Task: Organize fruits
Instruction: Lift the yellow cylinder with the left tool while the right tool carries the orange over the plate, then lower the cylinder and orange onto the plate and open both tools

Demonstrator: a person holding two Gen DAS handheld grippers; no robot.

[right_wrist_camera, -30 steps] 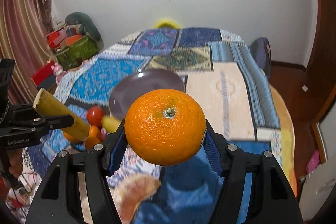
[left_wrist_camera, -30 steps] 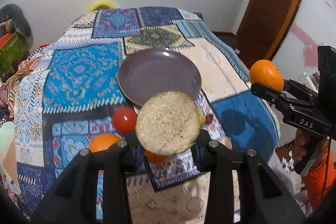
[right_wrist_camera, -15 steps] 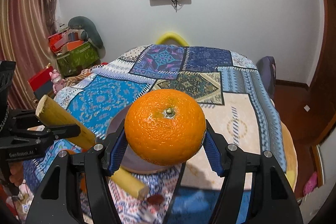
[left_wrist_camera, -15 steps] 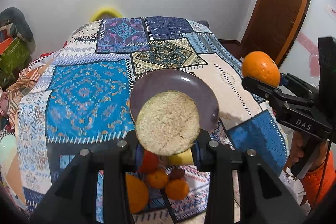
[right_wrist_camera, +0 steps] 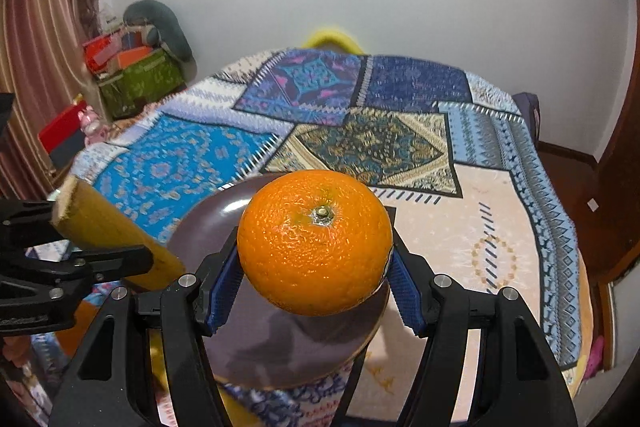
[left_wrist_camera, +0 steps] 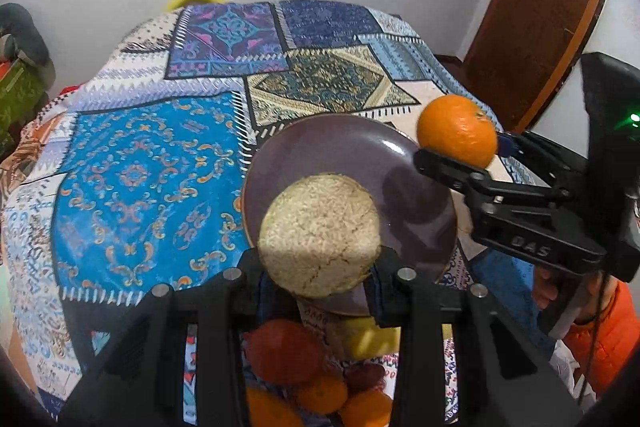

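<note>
My left gripper (left_wrist_camera: 320, 267) is shut on a sugarcane piece (left_wrist_camera: 319, 235), seen end-on as a pale fibrous disc; in the right wrist view it is a yellow-green stick (right_wrist_camera: 108, 235) at the left. My right gripper (right_wrist_camera: 316, 287) is shut on a large orange (right_wrist_camera: 315, 241), which also shows in the left wrist view (left_wrist_camera: 457, 131). Both are held above a purple plate (left_wrist_camera: 344, 147) on the patchwork cloth; the plate also shows in the right wrist view (right_wrist_camera: 280, 347).
Below the left gripper lie a red tomato (left_wrist_camera: 284, 351), a yellow fruit (left_wrist_camera: 368, 341) and several small oranges (left_wrist_camera: 320, 393). The patchwork-covered table (left_wrist_camera: 152, 167) stretches behind the plate. Boxes (right_wrist_camera: 136, 75) are stacked by the wall at left, a wooden door (left_wrist_camera: 536, 19) at right.
Both grippers have moved forward over the table. The plate now lies directly under the orange and the sugarcane; the loose fruits have slid below the left gripper.
</note>
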